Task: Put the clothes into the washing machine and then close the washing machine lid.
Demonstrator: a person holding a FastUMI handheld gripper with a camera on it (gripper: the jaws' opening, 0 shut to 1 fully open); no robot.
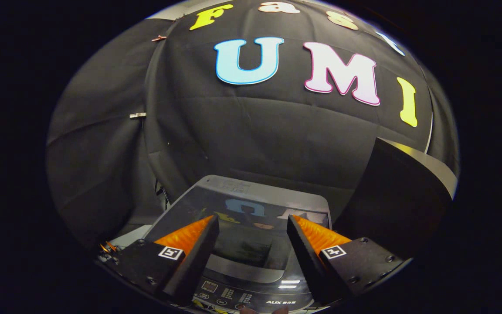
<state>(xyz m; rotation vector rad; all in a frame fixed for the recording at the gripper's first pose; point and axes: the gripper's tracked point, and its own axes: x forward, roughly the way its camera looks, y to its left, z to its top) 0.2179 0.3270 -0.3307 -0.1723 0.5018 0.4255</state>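
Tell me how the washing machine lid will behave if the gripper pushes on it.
The lid looks stiff and glossy, mirroring the wall, so the fingers may slip. It lies flat, apparently closed, so probably won't give. The hand-held gripper hangs open above it, holding nothing.

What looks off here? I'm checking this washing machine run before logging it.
Nothing stands out. The washing machine sits square below the open gripper, its glossy lid down flat and undamaged, control panel near the fingers. No clothes or spills are visible. A dark box stands beside it.
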